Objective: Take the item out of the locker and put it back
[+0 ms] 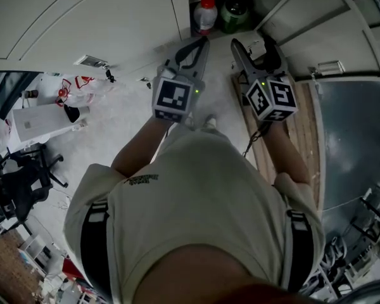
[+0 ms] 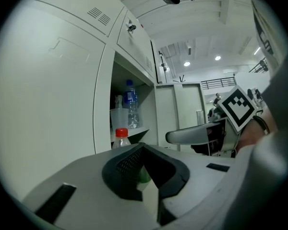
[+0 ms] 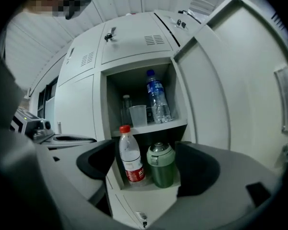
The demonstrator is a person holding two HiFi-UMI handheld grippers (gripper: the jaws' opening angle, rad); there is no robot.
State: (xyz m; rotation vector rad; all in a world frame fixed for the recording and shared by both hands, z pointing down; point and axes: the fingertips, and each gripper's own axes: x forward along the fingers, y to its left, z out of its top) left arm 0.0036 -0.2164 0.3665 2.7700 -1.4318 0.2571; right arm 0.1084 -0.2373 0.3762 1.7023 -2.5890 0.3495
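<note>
The right gripper (image 3: 151, 169) holds its jaws wide apart, empty. Ahead between them, on a locker shelf (image 3: 134, 189), a red-capped bottle (image 3: 130, 158) stands beside a green flask (image 3: 162, 166). Higher up are a cup (image 3: 138, 115) and a water bottle (image 3: 157, 100).

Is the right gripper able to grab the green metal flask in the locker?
Probably yes. The locker door hangs open, the right gripper is open, and the green metal flask sits at the front of the lower shelf. The red-capped clear plastic bottle close beside it might get bumped.
</note>
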